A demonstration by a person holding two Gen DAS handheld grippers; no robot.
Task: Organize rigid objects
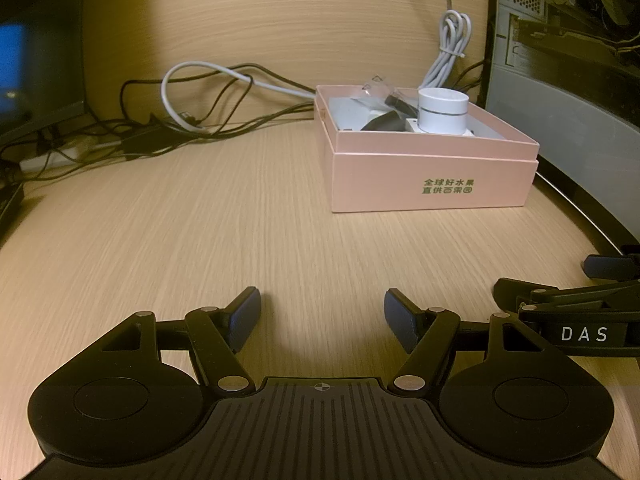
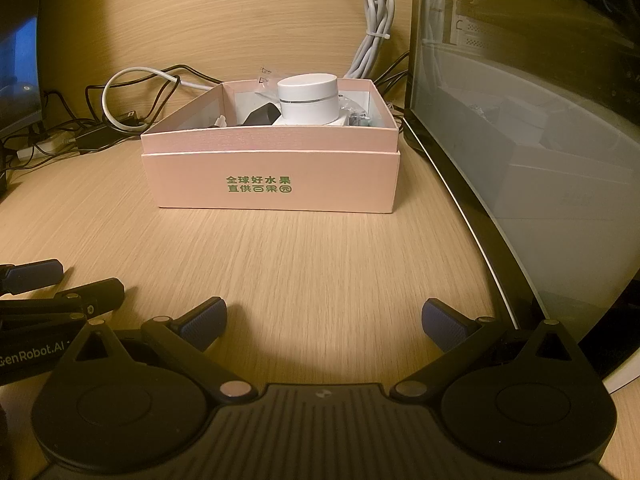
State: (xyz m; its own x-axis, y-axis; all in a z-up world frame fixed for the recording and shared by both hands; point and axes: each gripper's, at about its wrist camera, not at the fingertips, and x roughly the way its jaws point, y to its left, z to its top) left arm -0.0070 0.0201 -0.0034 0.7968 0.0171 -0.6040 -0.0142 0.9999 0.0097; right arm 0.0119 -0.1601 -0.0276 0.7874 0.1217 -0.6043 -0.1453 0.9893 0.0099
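Note:
A pink cardboard box with green print stands on the wooden desk, right of centre in the left wrist view and centred in the right wrist view. Inside it sit a white round device, a black adapter and a clear plastic bag. My left gripper is open and empty, low over the desk, well short of the box. My right gripper is open and empty, in front of the box. Each gripper shows at the edge of the other's view.
A tangle of black and white cables lies at the back left by a power strip. A bundled grey cable hangs behind the box. A computer case with a glass side stands on the right. A monitor stands at the left.

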